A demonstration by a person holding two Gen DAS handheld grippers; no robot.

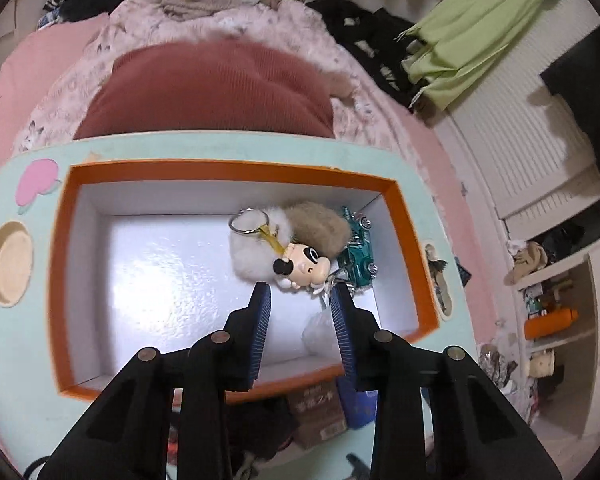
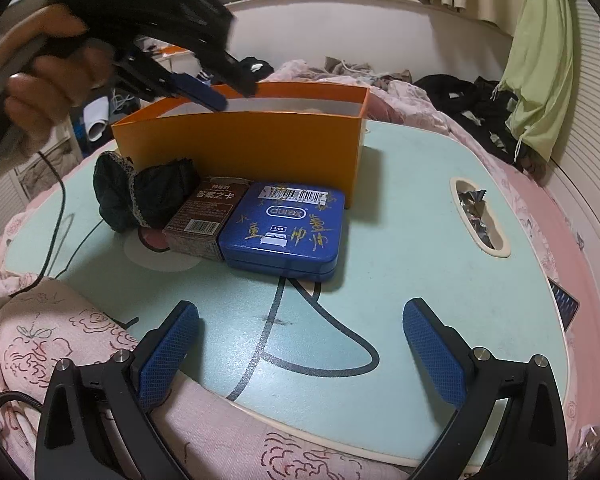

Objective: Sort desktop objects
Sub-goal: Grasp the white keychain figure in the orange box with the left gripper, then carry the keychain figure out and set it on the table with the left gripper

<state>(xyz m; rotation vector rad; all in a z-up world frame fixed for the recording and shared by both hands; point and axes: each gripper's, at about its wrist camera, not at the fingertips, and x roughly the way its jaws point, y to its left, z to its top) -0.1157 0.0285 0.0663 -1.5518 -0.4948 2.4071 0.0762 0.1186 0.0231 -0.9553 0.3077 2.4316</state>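
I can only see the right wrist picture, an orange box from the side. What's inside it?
Observer: A fluffy keychain with a little cartoon figure lies against the right side of the orange box.
Visitor: Anything else in there?
Observer: Yes, a green toy car sits in the far right corner, partly under the fluff.
Visitor: And that blurry hand-held gripper above the box, is it carrying something?
Observer: No. The left hand-held gripper is open over the box, with nothing between its fingers.
Visitor: What's beyond the box?
Observer: A dark red cushion on the bed, just past the table's far edge.
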